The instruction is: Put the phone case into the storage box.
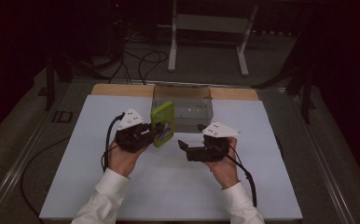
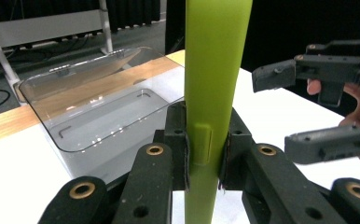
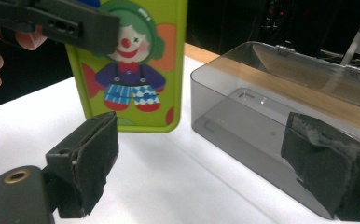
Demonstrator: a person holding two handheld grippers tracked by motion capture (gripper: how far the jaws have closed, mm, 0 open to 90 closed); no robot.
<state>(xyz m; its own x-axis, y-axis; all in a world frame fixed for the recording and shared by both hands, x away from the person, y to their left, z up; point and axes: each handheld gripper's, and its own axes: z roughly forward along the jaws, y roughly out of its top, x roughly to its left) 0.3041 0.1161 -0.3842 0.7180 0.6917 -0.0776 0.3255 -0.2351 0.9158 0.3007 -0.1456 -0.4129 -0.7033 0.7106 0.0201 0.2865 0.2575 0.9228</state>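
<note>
The surface (image 1: 169,186) is white and broad, with a strip of bare wood along its far edge; a metal frame (image 1: 211,28) stands on the floor beyond it, with cables lying nearby. A clear plastic box (image 1: 192,109) sits near the far middle of the surface, open at the top, its walls smoky and see-through; in the left gripper view it lies to the left of the jaws, and in the right gripper view it lies to the right, close behind the right-hand pad. The green case (image 1: 163,123) is flat and oblong, lime-coloured, and it is held upright on its edge just left of the box and above the surface; its printed face, a clown with green hair, a red nose and checked trousers, turns toward the right gripper, as the right gripper view shows. The left gripper (image 1: 157,132) clamps the case by its thin edges, its jaws pressed against both sides of the green rim; the person's left hand (image 1: 122,156) grips its body from below. The right gripper (image 1: 190,139) hovers over the surface just right of the case and in front of the box, well clear of both; its jaws stand wide apart with nothing between the pads; the right hand (image 1: 225,165) holds it.
</note>
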